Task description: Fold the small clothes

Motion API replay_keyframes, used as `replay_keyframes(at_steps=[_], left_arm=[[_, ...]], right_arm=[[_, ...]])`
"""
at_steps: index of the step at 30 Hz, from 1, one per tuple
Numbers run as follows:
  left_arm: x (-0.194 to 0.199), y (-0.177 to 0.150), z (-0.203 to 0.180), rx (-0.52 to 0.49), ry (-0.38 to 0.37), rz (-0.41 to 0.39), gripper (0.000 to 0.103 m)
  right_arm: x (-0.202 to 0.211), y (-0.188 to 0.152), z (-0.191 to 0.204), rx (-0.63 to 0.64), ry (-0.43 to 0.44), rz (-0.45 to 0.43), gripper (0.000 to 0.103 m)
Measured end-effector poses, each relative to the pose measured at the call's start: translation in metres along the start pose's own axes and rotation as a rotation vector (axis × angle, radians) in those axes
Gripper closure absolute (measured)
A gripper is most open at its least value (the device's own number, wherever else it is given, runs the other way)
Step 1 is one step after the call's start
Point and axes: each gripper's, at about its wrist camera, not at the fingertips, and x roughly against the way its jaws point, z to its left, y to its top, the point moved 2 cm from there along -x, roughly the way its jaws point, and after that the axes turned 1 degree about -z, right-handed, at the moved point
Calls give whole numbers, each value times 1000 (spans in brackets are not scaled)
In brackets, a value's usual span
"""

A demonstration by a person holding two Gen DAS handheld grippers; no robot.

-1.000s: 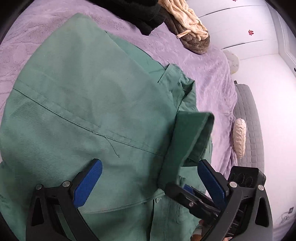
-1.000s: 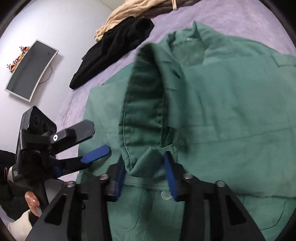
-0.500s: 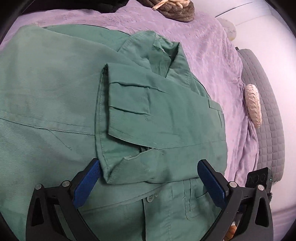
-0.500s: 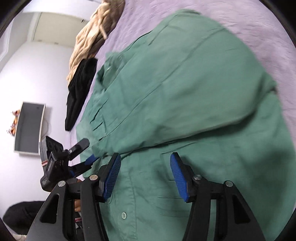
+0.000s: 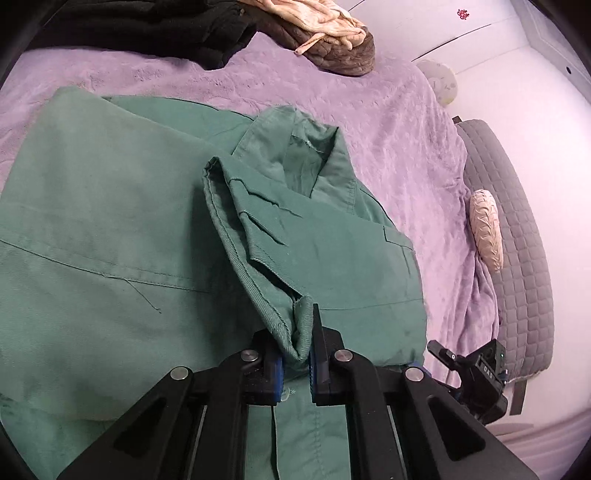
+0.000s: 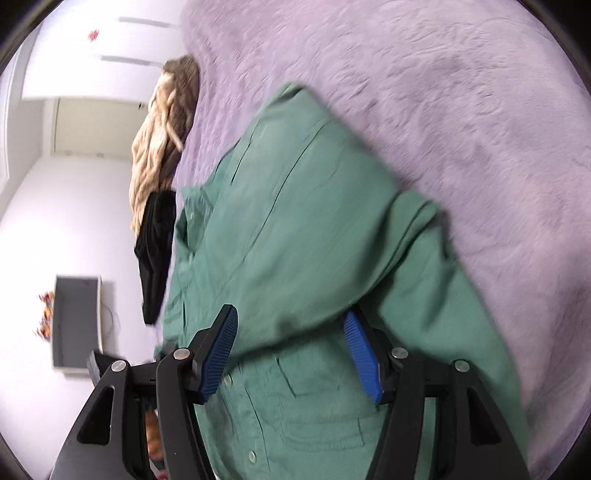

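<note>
A green button-up shirt lies spread on a purple bedspread, collar away from me, with one sleeve folded across its front. My left gripper is shut on the cuff of that sleeve, low over the shirt's button line. In the right wrist view the same shirt fills the middle, blurred. My right gripper is open over the shirt's front, its blue pads on either side of a folded edge and holding nothing. The right gripper's body also shows in the left wrist view.
A black garment and a beige and brown pile of clothes lie at the far side of the bed. A grey quilted edge with a small cream cushion runs along the right. A monitor hangs on the wall.
My left gripper has shut on the sleeve cuff that lay between its open jaws. My right gripper has let go of the sleeve and swung away to the shirt's right side.
</note>
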Motion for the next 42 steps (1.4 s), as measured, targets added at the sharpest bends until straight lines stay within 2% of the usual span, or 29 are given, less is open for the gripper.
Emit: replay_keyframes(at_steps=[2,3,4,5,8,10,12,14,16,18,20,22,24,25,26,27,28,32,35,36,37,38,39,41,42], left_arm=[[2,2,3,-4,12,0,92],[3,3,5,-9,23,0,92],[3,3,7,-15,36,-2,92],[0,1,11,-27,53,1,92],[-22,-9,30,-52,147,50,92],[-28,-16,41,-33,153,59,91],[-21,-20,44,-19,156,48,89],[-12,-22,44,-42,201,44,78],[-4,-24,44,-79,271,45,62],[8,-27,45,-111,356,37,51],[21,-26,48,-109,393,26,51],[31,-21,48,-94,388,2,51],[37,-12,43,-99,392,-30,51],[37,-7,39,-106,394,-44,51],[35,-1,34,-113,394,-58,51],[31,5,29,-118,394,-68,51],[26,10,24,-124,397,-75,51],[0,26,9,-121,404,-94,51],[-16,33,6,-115,404,-97,51],[-23,34,7,-121,425,-98,51],[-29,34,10,-132,462,-98,51],[-37,34,16,-143,519,-90,51],[-43,33,23,-149,535,-79,51],[-46,31,28,-168,513,-89,51],[-45,31,27,-188,516,-86,51]], right_arm=[[1,13,-9,-65,26,-24,41],[2,18,-12,-87,39,-37,64],[4,24,-11,-82,54,-52,99],[7,27,-7,-53,46,-58,98],[5,28,5,71,-50,-45,99],[-6,21,1,144,-143,5,98],[-12,15,-11,149,-189,46,96],[-5,12,-20,121,-160,49,89],[4,11,-22,109,-157,55,77],[15,10,-19,116,-161,65,68],[28,9,-5,164,-151,50,65],[41,15,11,237,-143,14,54],[45,32,25,286,-152,-22,46],[43,45,31,295,-158,-35,46],[38,58,35,295,-162,-44,46],[22,85,39,299,-167,-50,46],[22,85,39,299,-167,-50,46],[-24,120,35,302,-244,-5,46],[-50,127,35,295,-237,45,47],[-56,125,39,311,-220,61,62],[-63,121,47,400,-304,61,86],[-63,121,47,400,-304,61,89],[-65,121,46,439,-353,54,89],[-67,125,38,472,-423,39,92],[-59,132,27,425,-427,16,93]])
